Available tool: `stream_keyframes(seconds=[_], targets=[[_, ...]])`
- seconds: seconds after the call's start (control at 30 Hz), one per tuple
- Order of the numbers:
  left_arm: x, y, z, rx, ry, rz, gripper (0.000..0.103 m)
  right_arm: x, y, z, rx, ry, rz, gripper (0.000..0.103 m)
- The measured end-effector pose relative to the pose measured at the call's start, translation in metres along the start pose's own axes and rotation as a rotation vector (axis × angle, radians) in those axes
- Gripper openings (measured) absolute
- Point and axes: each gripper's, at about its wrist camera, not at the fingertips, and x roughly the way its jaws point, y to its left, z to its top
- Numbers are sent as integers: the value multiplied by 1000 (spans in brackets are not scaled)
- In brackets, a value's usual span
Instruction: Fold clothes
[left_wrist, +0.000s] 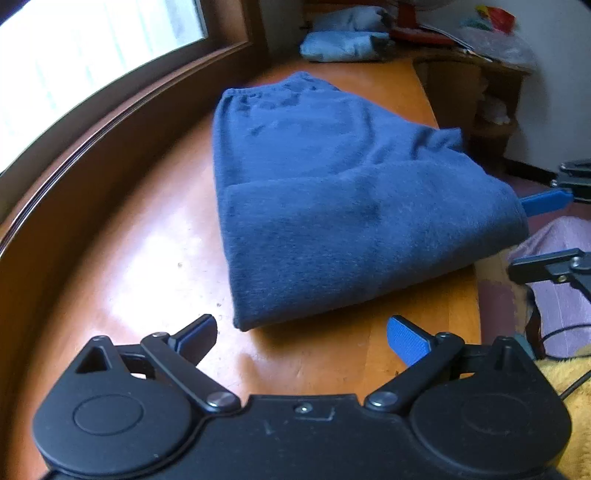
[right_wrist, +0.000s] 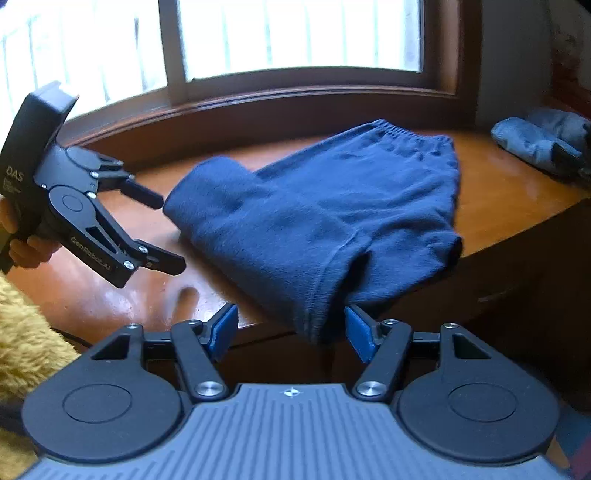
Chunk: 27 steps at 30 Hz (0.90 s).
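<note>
A glossy orange-brown wooden table (left_wrist: 122, 258) sits under a bright window (right_wrist: 295, 37) with a dark wooden frame. Nearest in the left wrist view, the left gripper (left_wrist: 301, 334) hovers just above the table with its jaws wide apart and nothing between them; the near corner of a pair of navy shorts (left_wrist: 332, 206) lies just beyond its fingertips. The shorts lie on the table partly folded, one end doubled back over the rest, the elastic waistband at the far end towards the window. Their right side hangs over the table's edge, where the right gripper (right_wrist: 290, 326) waits with jaws open around the dangling hem, not clamped on it. Judging by this, one fold looks done, and the overhanging side has yet to be brought in and squared up. Farther back, a pile of already folded light blue clothes (left_wrist: 343, 46) rests at the far corner of the table. The right wrist view alone shows the hem seam drooping below the edge and the left gripper from the side, held in a hand. The left wrist view alone shows cluttered shelves (left_wrist: 476, 85) past the table and a lilac cloth (left_wrist: 561, 258) at right.
</note>
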Motion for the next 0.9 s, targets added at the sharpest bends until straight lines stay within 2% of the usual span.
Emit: stream_keyframes(seconds=[0.1,0.27,0.33,0.43,0.53,0.77,0.9], targets=[[6,-2,1,30,3,-1,97,4,2,0,-1,11,2,67],[14,0,5,15,6,-43,97,10,-4,4,23,24,6,67],[19,3,6,-6,19,-63,97,14,-4,5,28,25,8,67],[28,14,10,-87,55,-104,97,21,-4,6,33,34,6,66],[34,21,12,-119,65,-93,103,26,-4,7,36,43,-1,66],[33,20,7,-116,9,-97,103,28,0,7,16,46,-16,66],[32,19,10,-135,37,-79,103,26,0,6,25,41,-11,66]])
